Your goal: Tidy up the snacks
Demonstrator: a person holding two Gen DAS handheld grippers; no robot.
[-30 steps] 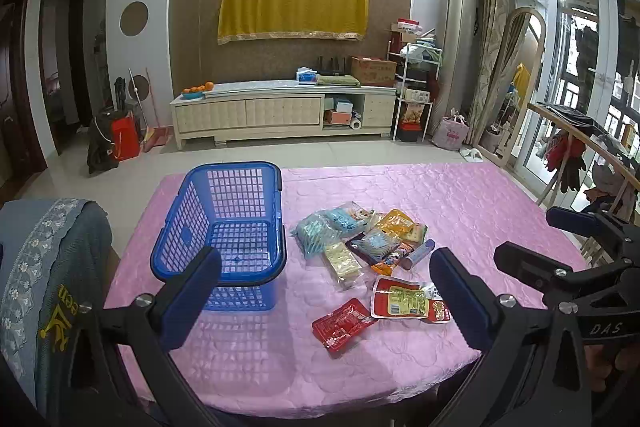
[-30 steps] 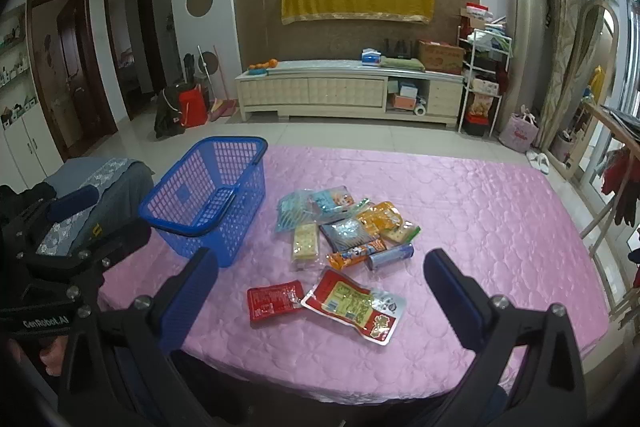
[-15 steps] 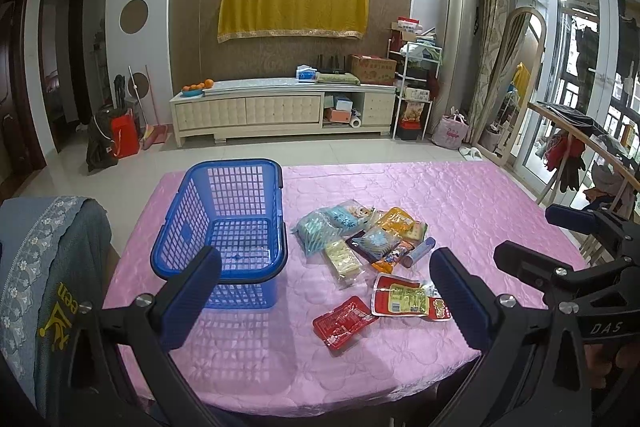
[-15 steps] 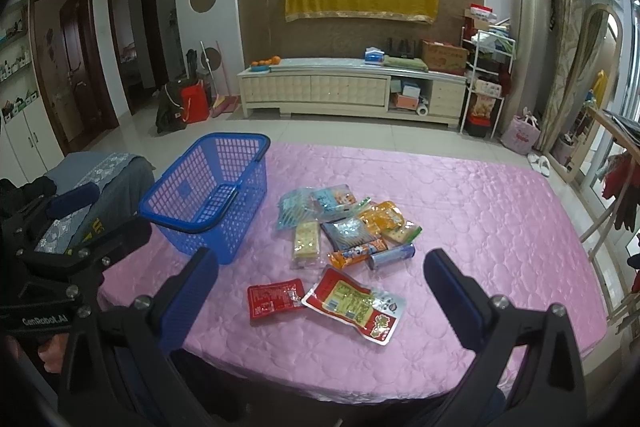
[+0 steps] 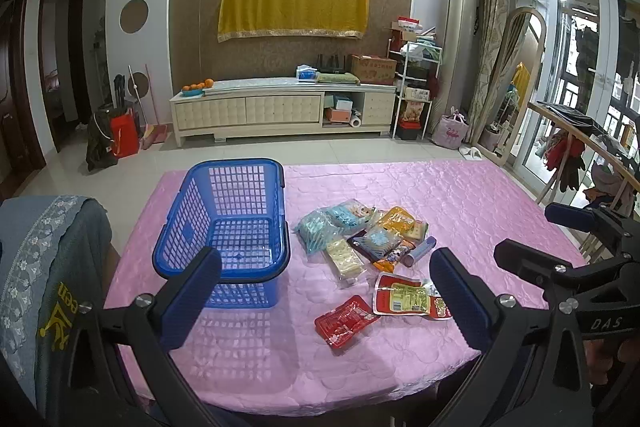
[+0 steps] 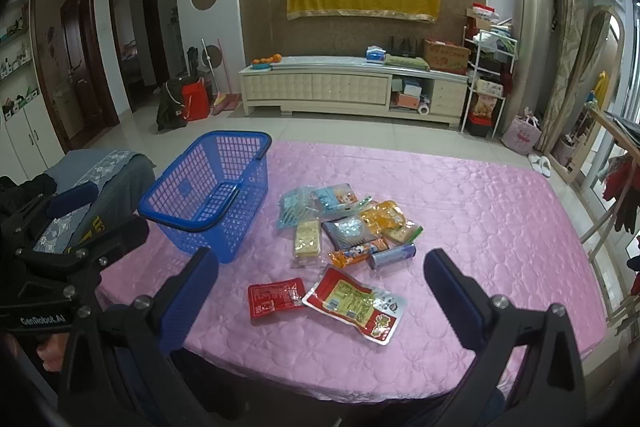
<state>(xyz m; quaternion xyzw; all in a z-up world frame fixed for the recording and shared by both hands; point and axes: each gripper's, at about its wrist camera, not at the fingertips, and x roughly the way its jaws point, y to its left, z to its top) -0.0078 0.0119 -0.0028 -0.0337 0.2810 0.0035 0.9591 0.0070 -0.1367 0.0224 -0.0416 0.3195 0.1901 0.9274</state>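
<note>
A table covered with a pink quilted cloth (image 5: pixel 460 195) is seen from its near edge by both wrist cameras. Left of centre in both views, an empty blue plastic basket (image 5: pixel 224 227) stands upright. A loose pile of snack packets (image 5: pixel 360 235) lies at the centre, just right of the basket and apart from it. Closer to the lower edge, a small red packet (image 6: pixel 274 297) lies beside a larger red and green pouch (image 6: pixel 356 303); the two look close to touching. A small bluish tube (image 6: pixel 390 255) lies at the right side of the pile.

The left gripper (image 5: pixel 326 297) is held low in the frame with its blue fingers spread wide and nothing between them. The right gripper (image 6: pixel 320 291) is likewise spread wide and empty. Both are held above the table's near edge, well short of the snacks. Nothing is seen inside the basket, so the sorting is judged not yet begun.

Several risks can be judged. The flat, glossy packets could slip from the pads or be pushed along the smooth cloth instead of being lifted. Overlapping packets in the pile could be pinched together. The tube could be rolled away by a nudge. The light basket could be shifted or tipped if its rim is struck.
</note>
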